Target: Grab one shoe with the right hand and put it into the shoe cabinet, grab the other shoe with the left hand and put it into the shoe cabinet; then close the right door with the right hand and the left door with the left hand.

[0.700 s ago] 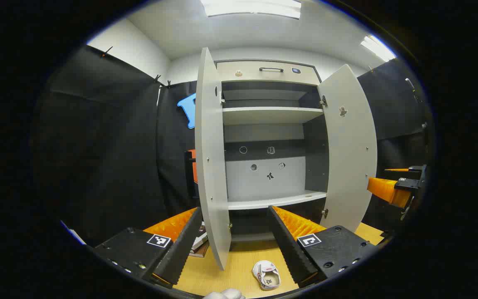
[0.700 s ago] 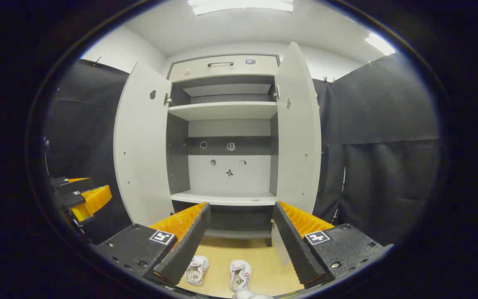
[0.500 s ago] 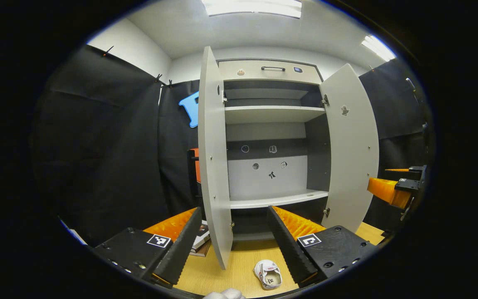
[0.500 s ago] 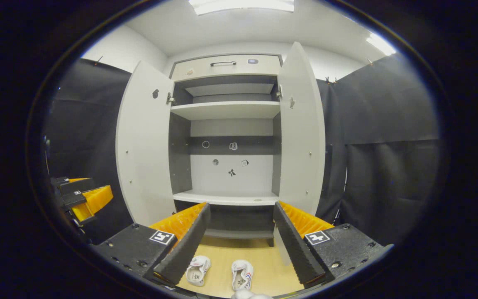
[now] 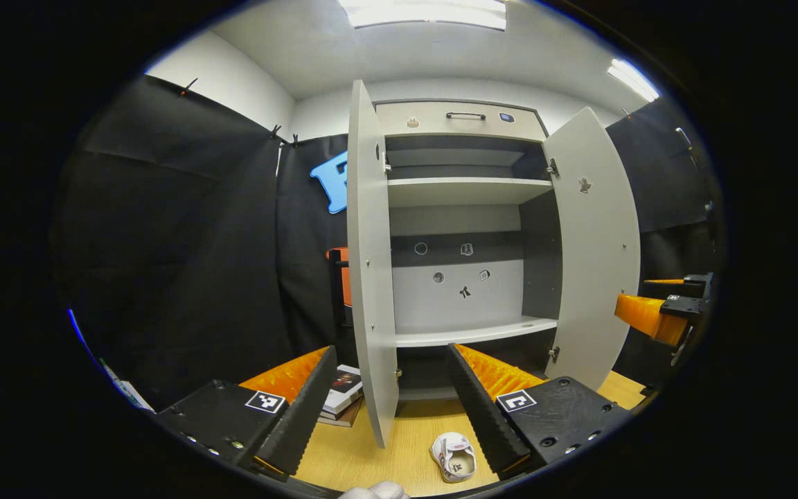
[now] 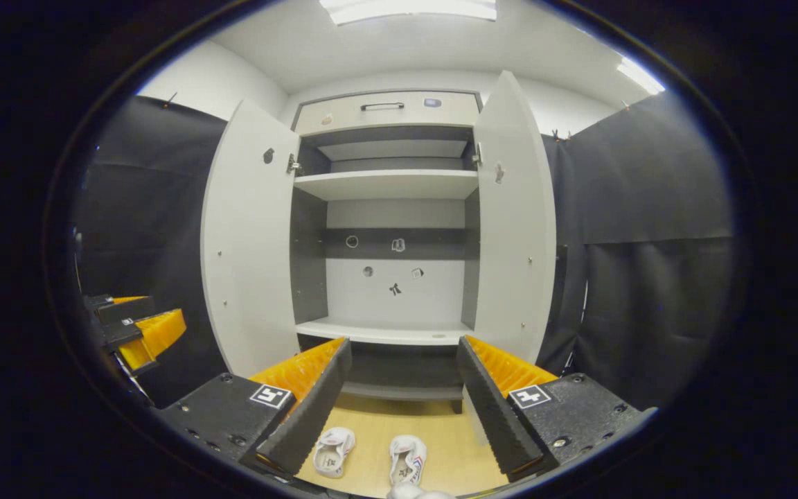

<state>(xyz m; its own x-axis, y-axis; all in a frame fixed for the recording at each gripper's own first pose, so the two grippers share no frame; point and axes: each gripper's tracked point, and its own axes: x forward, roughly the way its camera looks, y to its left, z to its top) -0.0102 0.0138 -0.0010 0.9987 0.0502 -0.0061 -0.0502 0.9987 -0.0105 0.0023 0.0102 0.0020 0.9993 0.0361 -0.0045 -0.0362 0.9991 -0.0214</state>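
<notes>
Two shoes (image 6: 334, 451) (image 6: 408, 459) lie side by side on the floor before the open cabinet (image 6: 385, 184), long axes pointing toward it. Both grippers (image 5: 391, 398) (image 6: 399, 391) hover spread wide, empty.

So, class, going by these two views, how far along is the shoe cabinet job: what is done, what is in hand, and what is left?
Nothing looks done yet. Both shoes sit on the wooden floor in front of the shoe cabinet, whose left door and right door stand open. In hand: nothing; the right hand-held gripper and left hand-held gripper are open and empty. Left: both shoes shelved, both doors closed.
</notes>
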